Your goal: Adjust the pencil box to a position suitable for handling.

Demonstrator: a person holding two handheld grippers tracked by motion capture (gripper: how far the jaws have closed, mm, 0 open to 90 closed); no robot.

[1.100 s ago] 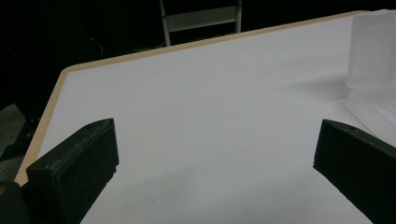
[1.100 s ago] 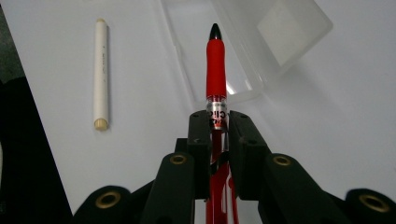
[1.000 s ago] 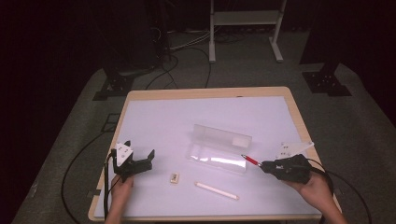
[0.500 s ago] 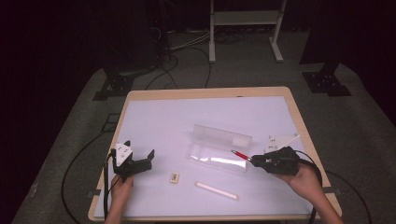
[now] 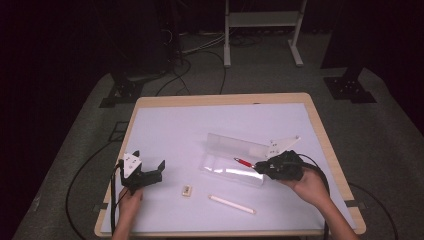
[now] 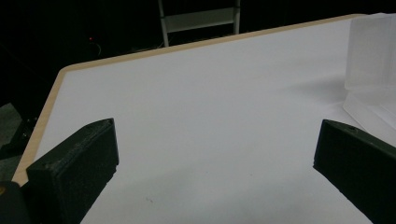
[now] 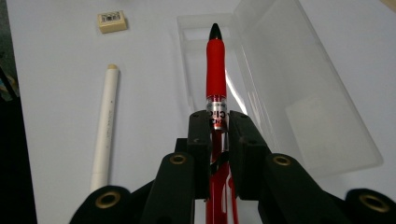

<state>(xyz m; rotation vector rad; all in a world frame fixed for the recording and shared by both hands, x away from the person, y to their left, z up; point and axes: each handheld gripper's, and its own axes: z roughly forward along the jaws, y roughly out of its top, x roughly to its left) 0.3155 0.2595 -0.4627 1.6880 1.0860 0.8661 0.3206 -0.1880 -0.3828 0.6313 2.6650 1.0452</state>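
The right hand-held gripper (image 7: 219, 140) is clamping a red pen (image 7: 216, 70) between its two black jaws, gripping it at the clear barrel so that the rubber grip and dark tip are sticking out ahead; holding it lengthwise like this is probably meant to let the pen go down flat into a long narrow space. In the right gripper view the pen is pointing along the open tray of a clear plastic pencil case (image 7: 299, 93), its tip hanging over the tray's far end, and I cannot tell whether it is touching the plastic. The case's lid is standing open on the far side, leaving the tray free for loading. In the high view the right hand-held gripper (image 5: 260, 166) is sitting at the near right end of the case (image 5: 235, 157), with the pen (image 5: 243, 162) reaching in over it. Beside the case, on the white desk (image 5: 170, 130), a white stick (image 7: 106, 121) and a small eraser (image 7: 111, 21) are lying apart from each other, likely waiting their turn. The left hand-held gripper (image 5: 150, 176) is resting near the desk's left edge, well apart from the case, its jaws spread wide and holding nothing, seemingly kept out of the way.
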